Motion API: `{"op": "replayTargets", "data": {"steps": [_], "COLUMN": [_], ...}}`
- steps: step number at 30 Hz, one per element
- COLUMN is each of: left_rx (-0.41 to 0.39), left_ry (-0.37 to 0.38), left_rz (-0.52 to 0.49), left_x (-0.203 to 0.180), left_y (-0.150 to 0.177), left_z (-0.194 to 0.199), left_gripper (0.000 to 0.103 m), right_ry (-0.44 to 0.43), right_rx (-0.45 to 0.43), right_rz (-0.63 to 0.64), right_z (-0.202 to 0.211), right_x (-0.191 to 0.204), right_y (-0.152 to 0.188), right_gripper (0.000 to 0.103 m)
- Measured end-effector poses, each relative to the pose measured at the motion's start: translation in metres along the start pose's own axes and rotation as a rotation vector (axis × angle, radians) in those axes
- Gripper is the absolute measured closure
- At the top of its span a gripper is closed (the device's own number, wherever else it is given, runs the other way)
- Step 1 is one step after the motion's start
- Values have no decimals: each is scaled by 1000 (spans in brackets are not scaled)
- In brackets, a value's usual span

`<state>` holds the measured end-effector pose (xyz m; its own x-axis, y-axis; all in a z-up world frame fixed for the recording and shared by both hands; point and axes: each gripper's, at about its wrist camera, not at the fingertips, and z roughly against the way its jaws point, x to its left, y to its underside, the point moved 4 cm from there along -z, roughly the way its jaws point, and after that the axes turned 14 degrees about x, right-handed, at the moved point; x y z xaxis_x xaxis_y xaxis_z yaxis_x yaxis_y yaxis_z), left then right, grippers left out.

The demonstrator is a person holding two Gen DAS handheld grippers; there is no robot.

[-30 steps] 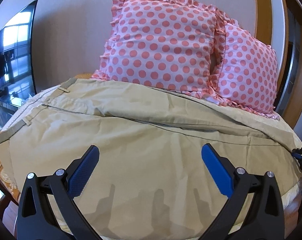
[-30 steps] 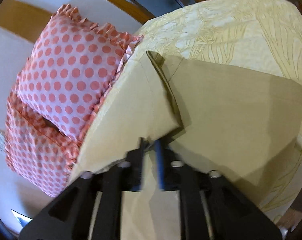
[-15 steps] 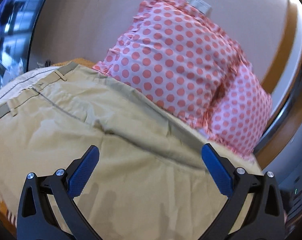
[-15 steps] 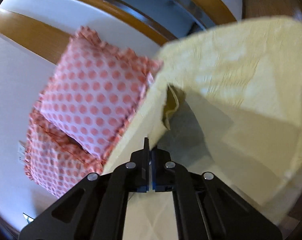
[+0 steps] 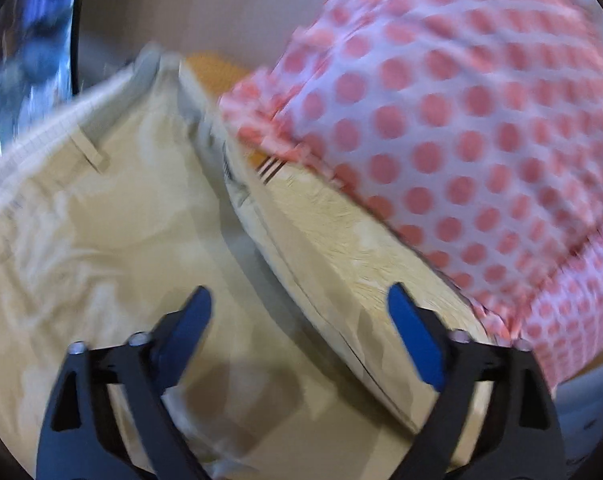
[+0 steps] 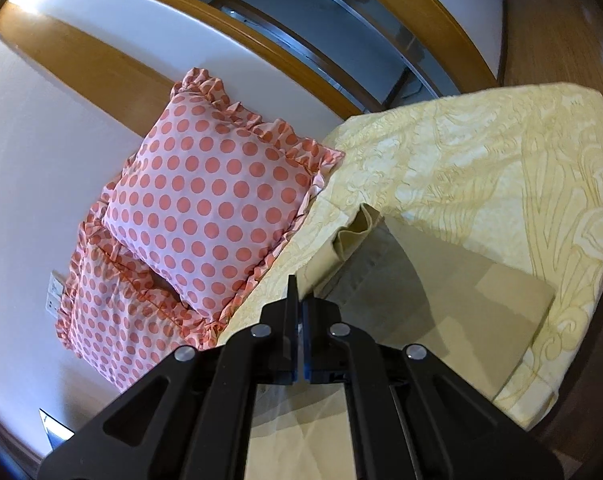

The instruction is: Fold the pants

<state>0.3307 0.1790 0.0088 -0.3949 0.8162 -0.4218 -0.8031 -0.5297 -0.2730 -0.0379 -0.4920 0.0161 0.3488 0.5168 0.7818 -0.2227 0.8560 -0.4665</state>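
While blur smears the pants (image 5: pixel 113 240), left gripper (image 5: pixel 299 320) gapes; right gripper (image 6: pixel 299 300) pinches them.

Left claw (image 5: pixel 299 316): two matte black angular arms with triangular cut-outs, each tipped by a bright blue ribbed pad (image 5: pixel 415 344); round silver screw heads (image 5: pixel 138 338) along the upper edges of the arms. Right claw (image 6: pixel 299 312): same black frame with elongated slots and four silver screw heads (image 6: pixel 260 331); narrow blue pads (image 6: pixel 306 340) seen edge-on at the inner faces. No cables, sleeves or skin visible.
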Motion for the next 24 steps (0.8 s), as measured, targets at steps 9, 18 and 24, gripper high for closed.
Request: {"op": "replayTargets", "data": {"steps": [9,18,24], "left_rx": [-114,-94,-93], "left_ry": [117,52,50], "left_rz": [-120,-133,-119], "left_x": [30,119,140], "left_y": [51,202,239], "left_z": [83,116,116], "left_gripper": [94,94,94], "right_ry": [2,172,182], "right_rx": [-21,106,92], "right_rz": [58,-69,-88], "right_z": [3,-3,15], "right_x": [2,-73,-87], "right_y": [-25,-1,5], "right_gripper": [102,102,102]}}
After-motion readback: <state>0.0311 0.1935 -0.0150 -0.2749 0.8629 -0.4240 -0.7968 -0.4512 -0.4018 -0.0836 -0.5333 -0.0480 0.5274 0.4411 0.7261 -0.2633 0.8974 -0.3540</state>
